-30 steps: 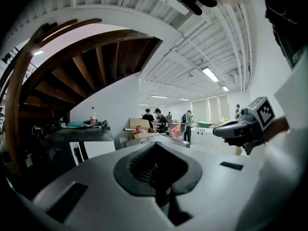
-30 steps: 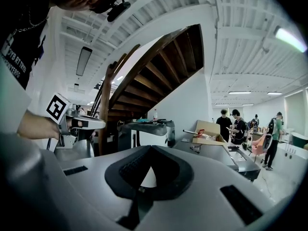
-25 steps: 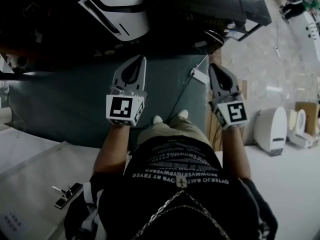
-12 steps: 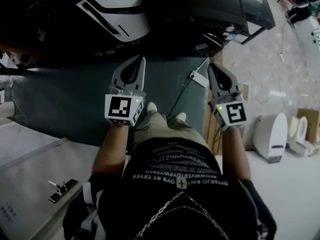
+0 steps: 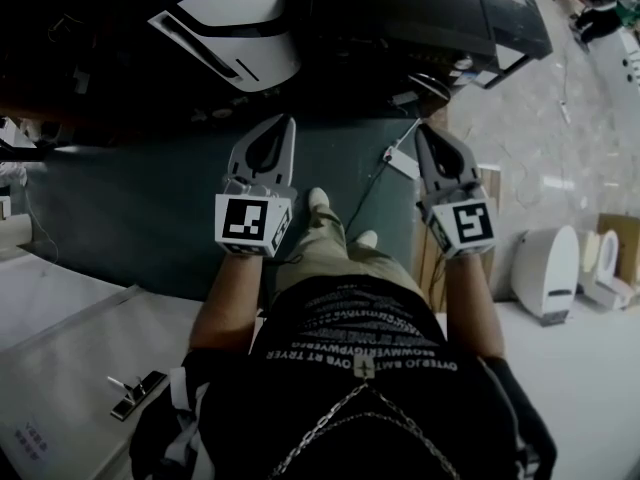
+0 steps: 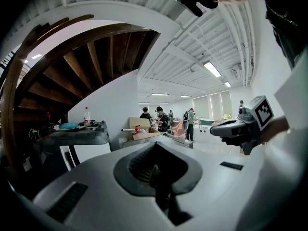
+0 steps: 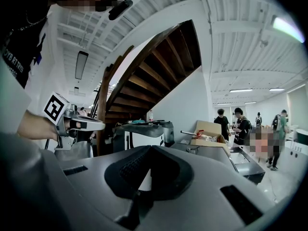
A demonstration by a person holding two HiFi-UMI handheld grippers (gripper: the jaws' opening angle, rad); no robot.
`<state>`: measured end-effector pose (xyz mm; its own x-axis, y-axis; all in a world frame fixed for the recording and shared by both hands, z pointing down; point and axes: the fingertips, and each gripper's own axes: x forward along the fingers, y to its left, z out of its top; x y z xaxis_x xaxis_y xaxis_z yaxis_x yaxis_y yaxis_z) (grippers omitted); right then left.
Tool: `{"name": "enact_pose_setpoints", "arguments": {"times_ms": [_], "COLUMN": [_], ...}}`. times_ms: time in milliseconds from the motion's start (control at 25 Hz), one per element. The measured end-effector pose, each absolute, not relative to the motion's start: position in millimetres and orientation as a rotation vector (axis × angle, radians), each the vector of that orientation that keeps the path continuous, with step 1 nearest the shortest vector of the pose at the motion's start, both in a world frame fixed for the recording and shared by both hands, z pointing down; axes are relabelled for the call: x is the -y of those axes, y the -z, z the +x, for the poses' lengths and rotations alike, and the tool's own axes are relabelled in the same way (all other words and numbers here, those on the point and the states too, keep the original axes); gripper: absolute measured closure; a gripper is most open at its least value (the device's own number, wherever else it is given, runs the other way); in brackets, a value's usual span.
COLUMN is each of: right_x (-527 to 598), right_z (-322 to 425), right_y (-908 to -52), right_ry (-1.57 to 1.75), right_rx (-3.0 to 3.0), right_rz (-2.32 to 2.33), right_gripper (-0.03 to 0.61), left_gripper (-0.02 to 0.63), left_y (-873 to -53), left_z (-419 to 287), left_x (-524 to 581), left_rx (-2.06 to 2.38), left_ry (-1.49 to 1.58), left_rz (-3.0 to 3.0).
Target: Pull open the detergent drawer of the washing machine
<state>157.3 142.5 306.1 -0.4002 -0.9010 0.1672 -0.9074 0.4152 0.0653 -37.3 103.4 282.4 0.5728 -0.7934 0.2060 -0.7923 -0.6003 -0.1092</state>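
Standing on a dark floor mat (image 5: 130, 208): one person, white shoes (image 5: 318, 199) showing below, a gripper in each hand, both held out ahead, side by side and apart.

Item, left gripper (image 5: 283, 126): jaws pressed together, nothing between them.

Item, right gripper (image 5: 426, 134): jaws likewise pressed together, empty.

Item, washing machine (image 5: 235, 18): white body with a black stripe and a dark top. It stands beyond the far edge of the mat, ahead of the left gripper, under a wooden staircase (image 6: 91, 57). It is well apart from both pairs of jaws, and neither touches it. Its detergent drawer cannot be picked out in any view, so I cannot tell whether it is shut or pulled out.

Item, clear bottle with a red cap (image 6: 87, 115): upright on top of the machine.

Item, open cardboard box (image 7: 208, 130): to the right of the machine, farther back.

Item, small white box on a cable (image 5: 400, 154): on the floor at the mat's right edge, near the tip of the right gripper.

Item, white appliances (image 5: 545, 260): on the pale floor, far right.

Item, several people (image 7: 231, 121): standing well down the hall.
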Motion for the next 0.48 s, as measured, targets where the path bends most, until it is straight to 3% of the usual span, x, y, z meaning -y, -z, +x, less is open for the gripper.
{"name": "enact_pose_setpoints", "arguments": {"times_ms": [480], "right_x": [-74.9], "right_z": [132.2], "right_y": [-311.2], "right_ry": [-0.113], "right_rx": [2.455], "right_rz": [1.635], "right_gripper": [0.577], "left_gripper": [0.61], "left_y": [-290.0], "left_z": [-56.6], "left_x": [-33.2], "left_rx": [-1.422], "left_ry": [0.318], "left_rz": [-2.832]}}
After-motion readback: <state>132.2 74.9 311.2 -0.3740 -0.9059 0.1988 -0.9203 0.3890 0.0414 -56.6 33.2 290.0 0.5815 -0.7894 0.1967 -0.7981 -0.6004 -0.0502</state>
